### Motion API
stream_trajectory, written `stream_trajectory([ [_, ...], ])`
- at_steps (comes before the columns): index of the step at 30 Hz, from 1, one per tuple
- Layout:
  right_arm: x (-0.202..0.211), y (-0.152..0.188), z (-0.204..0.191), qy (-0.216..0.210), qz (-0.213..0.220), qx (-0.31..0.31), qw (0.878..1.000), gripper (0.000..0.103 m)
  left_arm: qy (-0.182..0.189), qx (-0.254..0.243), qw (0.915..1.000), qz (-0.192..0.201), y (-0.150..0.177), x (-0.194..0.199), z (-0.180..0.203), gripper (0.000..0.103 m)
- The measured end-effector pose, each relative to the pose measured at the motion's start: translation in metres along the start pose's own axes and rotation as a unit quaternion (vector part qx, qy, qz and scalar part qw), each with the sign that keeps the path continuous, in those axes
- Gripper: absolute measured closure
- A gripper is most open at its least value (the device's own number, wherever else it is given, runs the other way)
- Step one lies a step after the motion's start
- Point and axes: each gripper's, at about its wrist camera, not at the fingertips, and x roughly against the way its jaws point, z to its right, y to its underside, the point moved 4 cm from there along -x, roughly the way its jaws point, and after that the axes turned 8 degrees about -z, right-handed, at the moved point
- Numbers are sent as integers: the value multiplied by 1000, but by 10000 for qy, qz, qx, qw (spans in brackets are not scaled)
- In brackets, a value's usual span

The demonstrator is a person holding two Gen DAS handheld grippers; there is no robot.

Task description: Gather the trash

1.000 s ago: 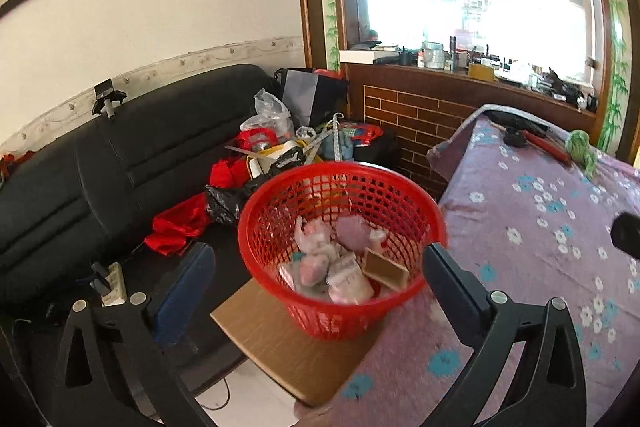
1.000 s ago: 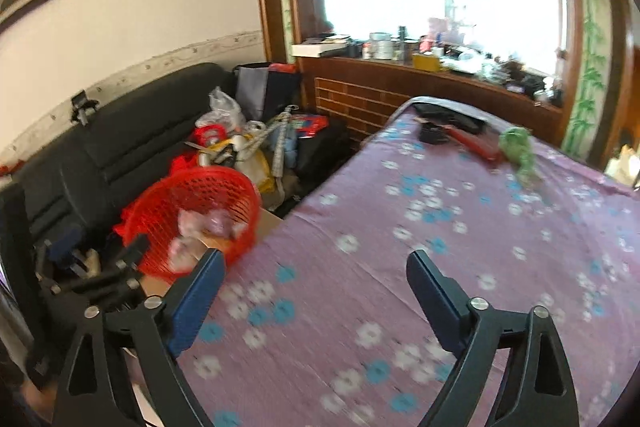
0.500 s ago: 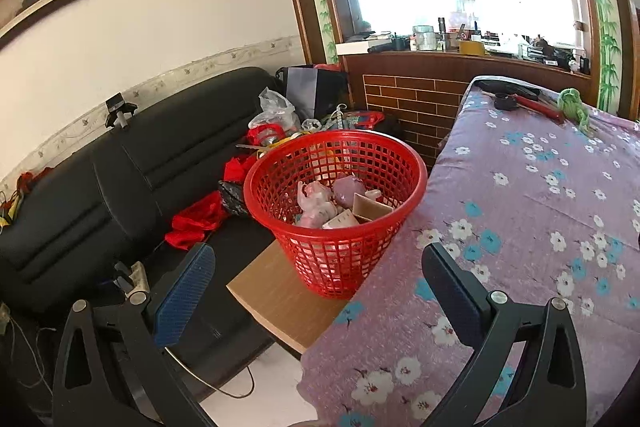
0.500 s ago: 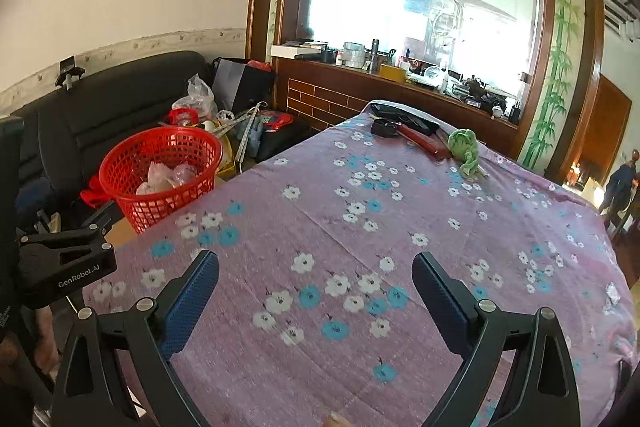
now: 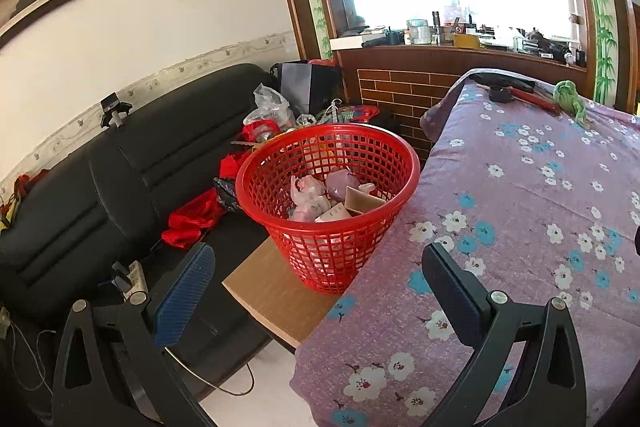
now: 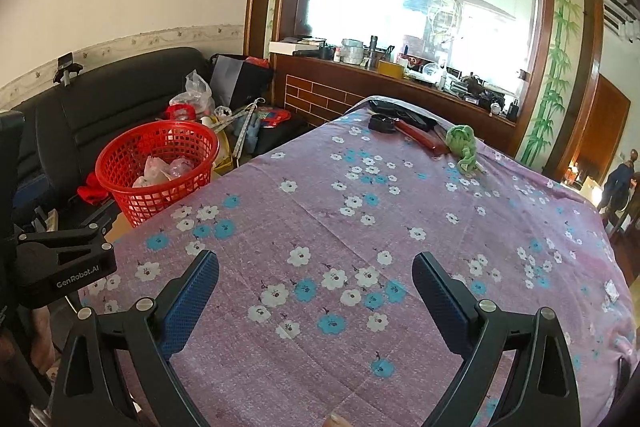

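A red mesh basket [image 5: 280, 163] stands on a brown board [image 5: 276, 295] beside the table; it holds crumpled pinkish wrappers and a small cardboard piece [image 5: 362, 201]. The same red basket [image 6: 120, 163] shows at the left in the right wrist view. My left gripper [image 5: 316, 283] hangs open just short of the basket, nothing between its fingers. Above the purple flowered tablecloth [image 6: 360, 227] my right gripper [image 6: 316, 287] is open and empty. The left gripper's body [image 6: 60, 263] is visible at that view's left edge.
A black sofa [image 5: 80, 167] with red cloth, bags and clutter sits behind the basket. At the table's far end lie a green cloth [image 6: 462, 147], a red-handled tool [image 6: 420, 139] and a black object [image 6: 382, 123]. A cluttered wooden ledge runs under the window.
Both grippers have pulled back and risen from the basket; it looks smaller and farther in the left wrist view. The right wrist view has swung over the tablecloth.
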Motion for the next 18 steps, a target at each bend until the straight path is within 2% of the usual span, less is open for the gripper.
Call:
stream_trajectory([
  [18,-4,2,-2,25,-72,25,10000,4,43,60,9999,-110,2,-10,-5,0],
])
